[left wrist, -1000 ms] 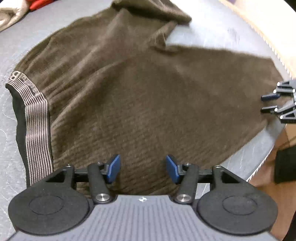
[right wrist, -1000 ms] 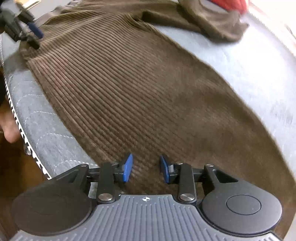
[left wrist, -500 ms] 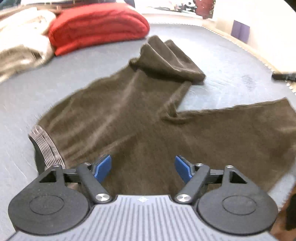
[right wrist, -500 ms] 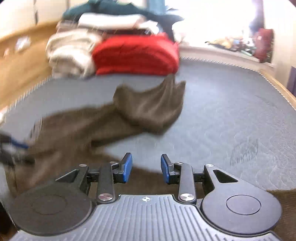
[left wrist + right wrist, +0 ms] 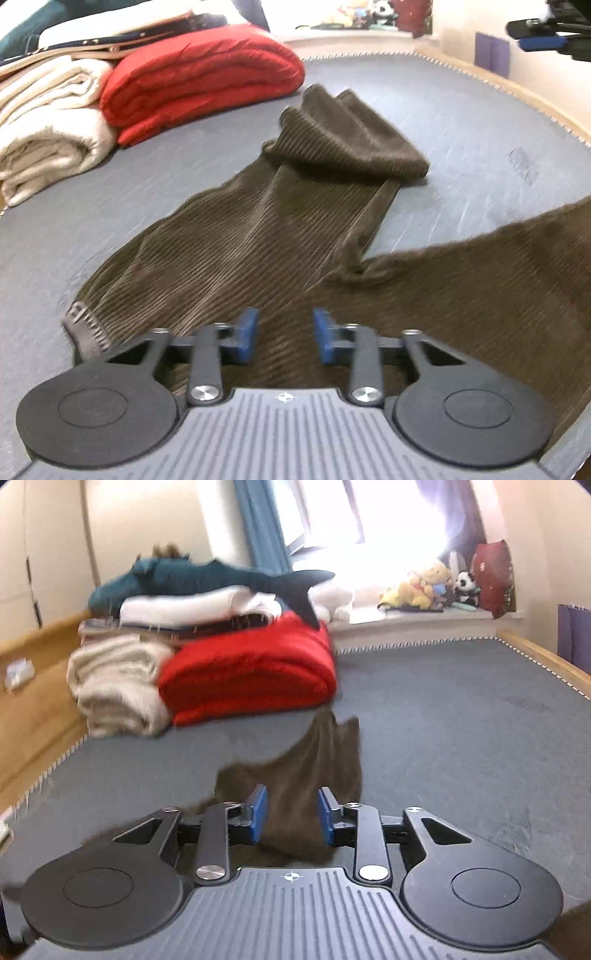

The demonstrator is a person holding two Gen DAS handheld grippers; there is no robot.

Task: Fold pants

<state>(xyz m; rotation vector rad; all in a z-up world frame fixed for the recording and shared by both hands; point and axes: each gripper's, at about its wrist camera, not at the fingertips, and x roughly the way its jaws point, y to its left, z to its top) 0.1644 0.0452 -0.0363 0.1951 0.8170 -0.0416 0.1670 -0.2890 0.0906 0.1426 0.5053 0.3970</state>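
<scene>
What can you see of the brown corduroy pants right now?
The brown ribbed corduroy pants lie spread on the grey mattress, unfolded. One leg runs away toward the red folded blanket, its end bunched and doubled over. The other leg stretches off to the right. A grey striped waistband shows at the near left.

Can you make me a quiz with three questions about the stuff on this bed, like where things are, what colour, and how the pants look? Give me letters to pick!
1. Where is the red blanket?
A. Beside the cream blanket
B. On the floor
C. Under the pants

2. What colour are the pants?
A. Blue
B. Brown
C. White

3. How does the far pant leg lie?
A. Rolled into a ball
B. Hanging off the bed
C. Its end folded back on itself

Answers: 1 A, the two blankets sit side by side on the bed. 2 B, the ribbed cloth is dark brown. 3 C, the end doubles over the leg.
</scene>
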